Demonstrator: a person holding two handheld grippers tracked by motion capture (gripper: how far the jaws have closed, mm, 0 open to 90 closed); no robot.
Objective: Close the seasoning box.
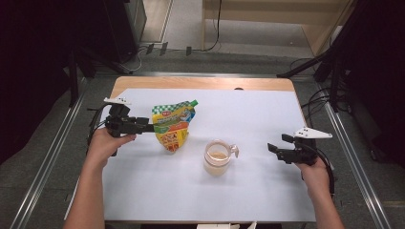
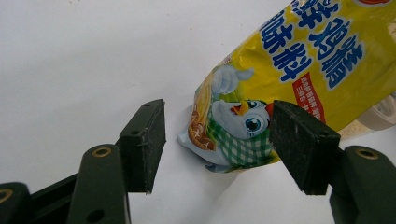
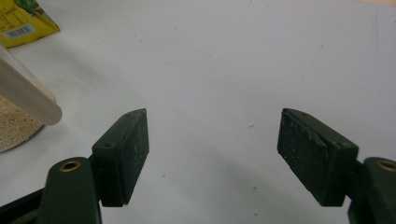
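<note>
One white sheet-covered table [image 1: 143, 191], wood showing along its far edge. All positions below are taken from the clear glass jar [image 1: 217, 157], which stood near the table's middle holding a shallow layer of pale granules.

One yellow foil seasoning pouch [image 1: 173, 126] with green checked trim and a cartoon bird stood just left of the jar, apart from it and leaning. One jar, one pouch, two grippers; nothing else was on the sheet apart from scattered crumbs near the jar.

The left gripper [image 1: 152, 127] sat left of the jar, level with the pouch's middle. In the left gripper view its jaws stood wide, with the pouch's corner [image 2: 233, 135] between the pads [image 2: 149, 140]. One pad looked to be at the foil's edge and the other stood clear of it, so I judged no grip, jaws open.

The right gripper [image 1: 273, 151] was well to the right of the jar, jaws spread wide and holding nothing, with only bare sheet between its pads [image 3: 128, 149]. The jar's rim showed at that view's left edge.

Risks, as judged: the pouch was unsupported and leaning, so a nudge from the left pad could tip it toward the jar. If its top was open, granules could spill. Closing on a slack corner could let the foil slip out.
</note>
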